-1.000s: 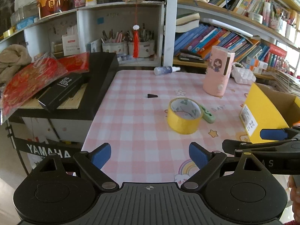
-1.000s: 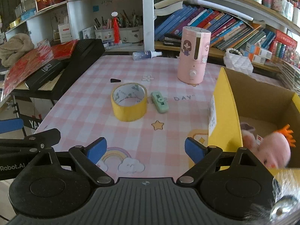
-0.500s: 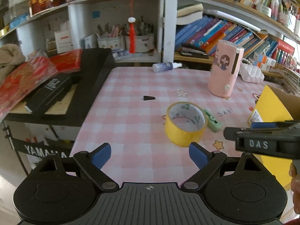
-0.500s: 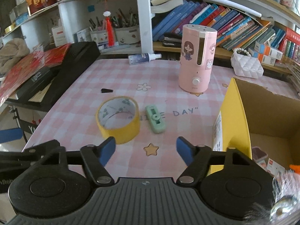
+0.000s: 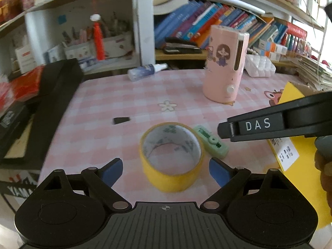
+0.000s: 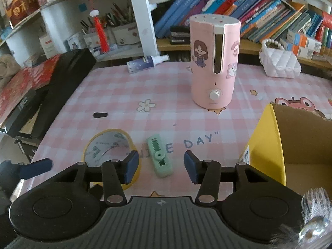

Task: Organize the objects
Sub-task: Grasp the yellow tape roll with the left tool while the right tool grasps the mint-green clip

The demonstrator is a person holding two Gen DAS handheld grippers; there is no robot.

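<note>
A yellow tape roll (image 5: pixel 171 159) stands on the pink checked table (image 5: pixel 116 103), right between the open fingers of my left gripper (image 5: pixel 166 171). A green correction-tape dispenser (image 6: pixel 159 157) lies to its right, between the open fingers of my right gripper (image 6: pixel 159 165). The tape roll also shows in the right wrist view (image 6: pixel 108 145), partly behind my left finger. In the left wrist view the dispenser (image 5: pixel 211 144) lies beside the roll, under the right gripper's finger (image 5: pixel 259 124). Both grippers hold nothing.
An open yellow cardboard box (image 6: pixel 269 137) stands at the right. A pink humidifier (image 6: pixel 214 62), a spray bottle (image 6: pixel 147 62), a small black piece (image 6: pixel 100 115) and a white quilted bag (image 6: pixel 280 62) sit on the table. A black case (image 6: pixel 62 91) lies at the left edge, bookshelves behind.
Both grippers have moved forward and lower. The tape roll now sits between the left fingers, the green dispenser between the right fingers. The right gripper's fingers have closed in somewhat.
</note>
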